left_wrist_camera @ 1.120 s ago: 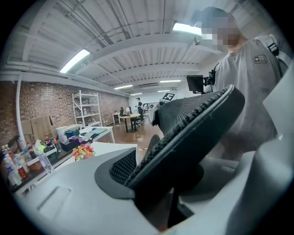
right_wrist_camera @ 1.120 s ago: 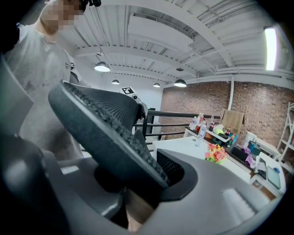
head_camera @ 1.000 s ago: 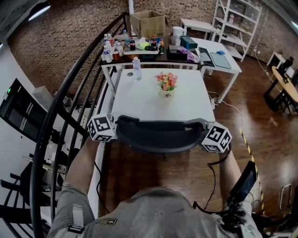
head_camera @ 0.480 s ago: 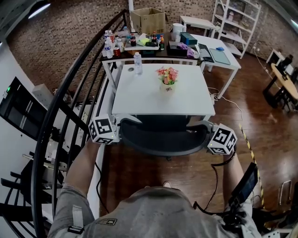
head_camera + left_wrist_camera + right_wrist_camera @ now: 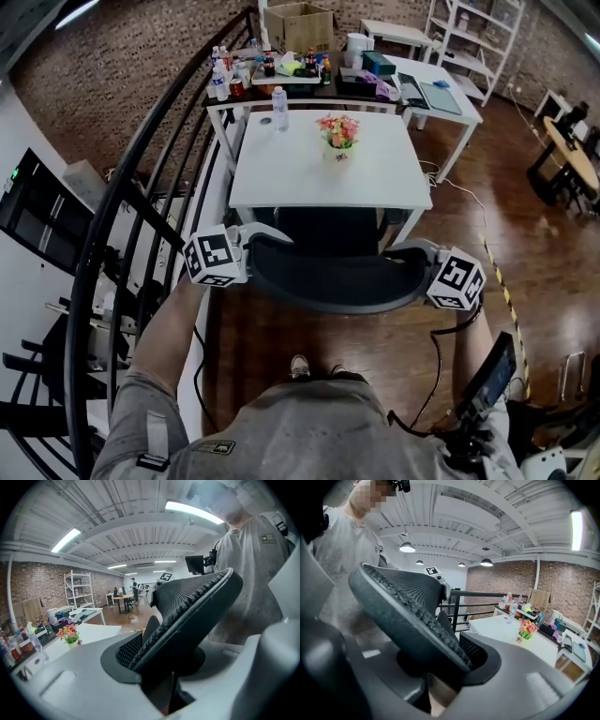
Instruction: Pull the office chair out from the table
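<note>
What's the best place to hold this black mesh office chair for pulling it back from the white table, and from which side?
Take the black mesh office chair by the upper edge of its curved backrest, one end each, coming from behind. That edge is thin enough for jaws and faces away from the white table. The left gripper and right gripper are clamped there.

Rough red-brown brick wall [image 5: 112,66] runs along the far side, with dark glossy wooden floor [image 5: 525,234] shining below. Curved black metal railing [image 5: 150,141] sweeps down the left. White open metal shelving rack [image 5: 469,33] stands far right, and long fluorescent ceiling strips [image 5: 197,512] glow overhead.
</note>
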